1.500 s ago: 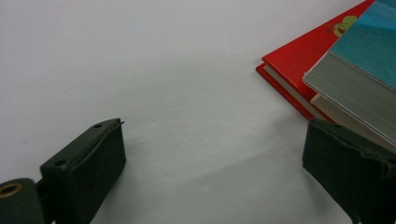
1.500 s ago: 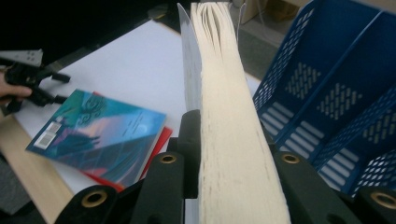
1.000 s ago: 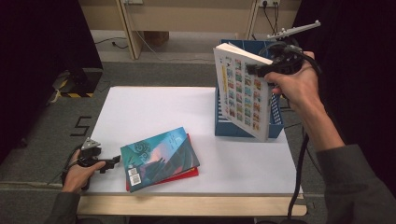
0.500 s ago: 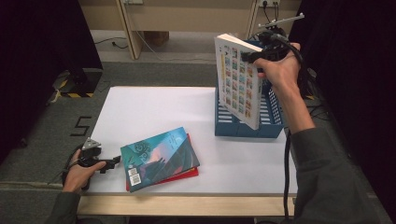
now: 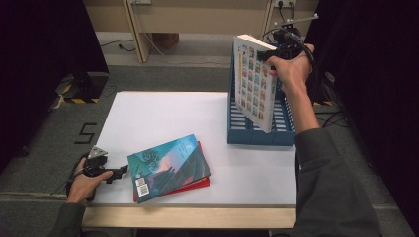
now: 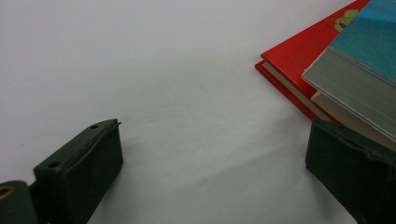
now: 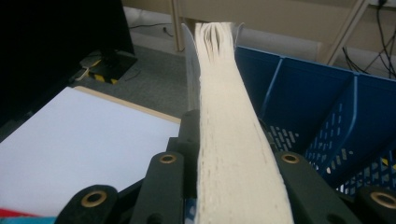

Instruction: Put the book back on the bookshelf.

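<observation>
Our right tongs point(image 5: 271, 53) clench the thick picture-covered paperback book point(image 5: 253, 81) upright above the blue plastic slotted rack point(image 5: 257, 132), ready for slotting; left tongs point(image 5: 120, 172) rest released on the white tabletop point(image 5: 163, 118).

I read this as a lab recording bay; a white table point(image 5: 163, 118) stands on grey carpet point(image 5: 54, 138) between black curtains point(image 5: 44, 59); hazard-taped floor box point(image 5: 79, 86), wall sockets point(image 5: 284, 3) and trailing cables point(image 5: 163, 49) confirm it.
</observation>
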{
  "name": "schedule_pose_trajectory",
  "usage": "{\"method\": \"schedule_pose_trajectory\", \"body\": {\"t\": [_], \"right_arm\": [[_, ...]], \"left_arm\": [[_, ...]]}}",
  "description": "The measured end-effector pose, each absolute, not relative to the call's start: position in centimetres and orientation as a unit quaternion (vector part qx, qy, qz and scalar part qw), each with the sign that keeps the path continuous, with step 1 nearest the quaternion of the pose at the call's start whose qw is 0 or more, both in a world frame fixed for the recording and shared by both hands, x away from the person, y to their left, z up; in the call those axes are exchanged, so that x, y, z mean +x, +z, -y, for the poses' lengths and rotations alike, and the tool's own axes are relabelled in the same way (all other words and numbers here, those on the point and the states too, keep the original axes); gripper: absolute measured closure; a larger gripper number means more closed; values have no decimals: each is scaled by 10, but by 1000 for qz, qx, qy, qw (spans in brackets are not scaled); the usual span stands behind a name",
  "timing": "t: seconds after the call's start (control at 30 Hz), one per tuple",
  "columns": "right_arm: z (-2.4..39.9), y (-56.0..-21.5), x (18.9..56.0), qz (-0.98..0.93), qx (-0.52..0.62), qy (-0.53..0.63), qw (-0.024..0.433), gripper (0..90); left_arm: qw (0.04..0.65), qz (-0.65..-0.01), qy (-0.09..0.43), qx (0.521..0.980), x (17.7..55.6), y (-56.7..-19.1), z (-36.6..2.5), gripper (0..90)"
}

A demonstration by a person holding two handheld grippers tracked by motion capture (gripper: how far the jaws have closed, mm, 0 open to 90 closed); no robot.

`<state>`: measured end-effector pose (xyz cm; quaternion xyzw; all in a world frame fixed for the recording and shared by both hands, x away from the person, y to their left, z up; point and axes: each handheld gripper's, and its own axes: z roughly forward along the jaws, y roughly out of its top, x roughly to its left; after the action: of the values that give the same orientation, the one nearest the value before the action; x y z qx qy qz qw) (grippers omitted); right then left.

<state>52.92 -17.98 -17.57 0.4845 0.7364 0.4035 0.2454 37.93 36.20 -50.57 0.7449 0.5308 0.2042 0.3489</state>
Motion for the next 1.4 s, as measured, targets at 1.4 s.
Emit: {"method": "schedule_pose_trajectory", "body": {"t": [1.4], "right_arm": [[143,-233,587,-683,549,417,241,738]], "left_arm": [[333,-523,212,755,379,-506,-358,16]]}}
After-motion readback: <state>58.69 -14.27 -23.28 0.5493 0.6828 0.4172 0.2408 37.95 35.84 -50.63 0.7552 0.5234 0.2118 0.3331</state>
